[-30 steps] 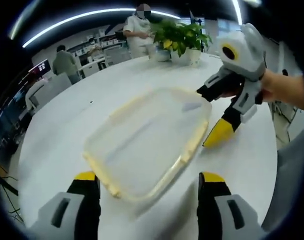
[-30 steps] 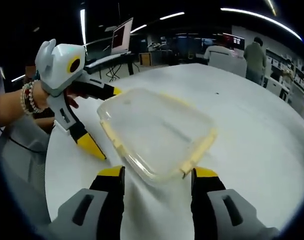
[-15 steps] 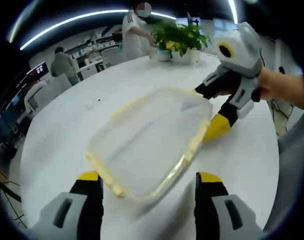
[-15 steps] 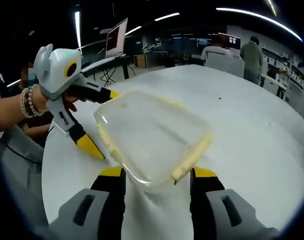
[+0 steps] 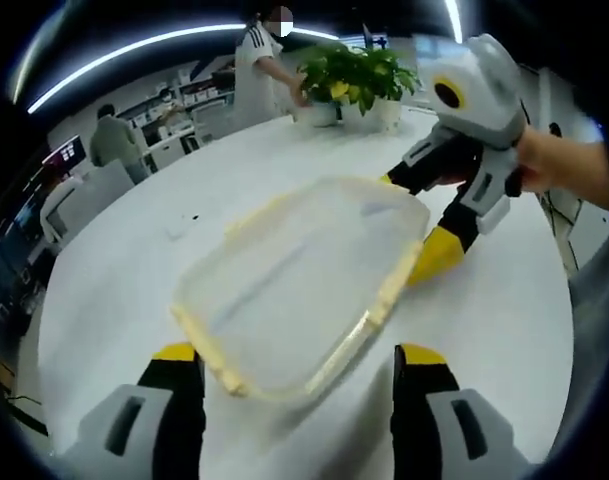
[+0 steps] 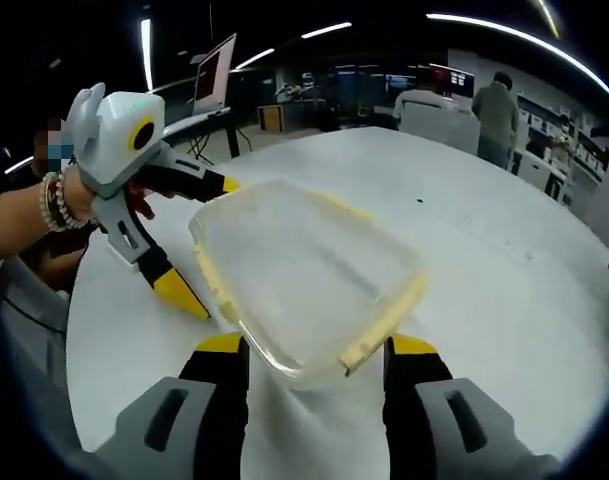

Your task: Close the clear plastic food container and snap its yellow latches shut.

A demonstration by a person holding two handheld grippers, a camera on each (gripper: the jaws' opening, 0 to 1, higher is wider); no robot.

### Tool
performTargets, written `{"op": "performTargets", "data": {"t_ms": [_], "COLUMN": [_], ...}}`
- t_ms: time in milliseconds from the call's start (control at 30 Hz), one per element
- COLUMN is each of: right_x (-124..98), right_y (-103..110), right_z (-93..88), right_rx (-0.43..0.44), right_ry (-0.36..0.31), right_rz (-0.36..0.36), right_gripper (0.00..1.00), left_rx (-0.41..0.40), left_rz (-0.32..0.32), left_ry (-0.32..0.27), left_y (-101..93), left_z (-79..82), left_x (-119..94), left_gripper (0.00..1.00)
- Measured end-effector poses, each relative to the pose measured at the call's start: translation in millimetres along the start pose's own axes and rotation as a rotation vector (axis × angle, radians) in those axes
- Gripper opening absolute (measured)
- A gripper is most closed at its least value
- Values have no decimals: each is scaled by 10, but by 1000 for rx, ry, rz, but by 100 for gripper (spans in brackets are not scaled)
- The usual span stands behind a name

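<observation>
- Container (image 5: 299, 285) (image 6: 304, 270), clear plastic with yellow latches (image 5: 389, 285) along its edges, lies on the white table (image 5: 144, 260); whether its lid is fully seated is hard to make out.
- Left claw (image 5: 296, 365) (image 6: 194, 240) is released, one tip at the container's corner.
- Right claw (image 6: 309, 355) (image 5: 414, 225) is released too, its jaws flanking the container's near end.
- Potted plant (image 5: 359, 75) and people stand beyond the container, at the table's far side.
</observation>
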State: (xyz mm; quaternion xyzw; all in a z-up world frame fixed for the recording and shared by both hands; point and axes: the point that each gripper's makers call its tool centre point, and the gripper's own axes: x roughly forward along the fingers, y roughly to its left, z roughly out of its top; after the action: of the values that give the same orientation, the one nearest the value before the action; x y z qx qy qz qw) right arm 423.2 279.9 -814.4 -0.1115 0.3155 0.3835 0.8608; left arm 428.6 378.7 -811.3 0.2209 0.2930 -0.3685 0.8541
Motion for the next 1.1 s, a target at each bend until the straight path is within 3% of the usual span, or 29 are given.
{"op": "performTargets", "data": {"t_ms": [333,400,500,600,733,900,1000,1100], "right_x": [-21,-48,-151,-279,-513,-836,-1038,-1267], "right_y": [19,44,70,78,143,206,262,336], "right_z": [-31,-64,-72,-3,94,143,153,173], "right_rx": [11,15,-3,-2,-1,-42,-31,-27], "right_ry": [3,15,25,-3,-44,-75,-103,-156], "right_rz": [5,5,-2,-11,-18,-59,-79,-102], "right_gripper": [50,53,58,64,81,88,95,96], "left_rx": [-1,-3,20,-17,-76,-60,-61,-81], "left_rz": [-5,-8,-5,-3,-9,3,11,5], "left_ry": [-6,-7,-7,-47,-131,-157,-202,-256], "left_y": [-48,-75,-98,-104,-165,-243,-288,-368], "left_z": [-15,-23,-41,19,177,236,317,386], "left_x": [-38,-69,-163,-254,-497,-811,-1045,-1275], "left_gripper": [75,76,79,91,99,99,99,99]}}
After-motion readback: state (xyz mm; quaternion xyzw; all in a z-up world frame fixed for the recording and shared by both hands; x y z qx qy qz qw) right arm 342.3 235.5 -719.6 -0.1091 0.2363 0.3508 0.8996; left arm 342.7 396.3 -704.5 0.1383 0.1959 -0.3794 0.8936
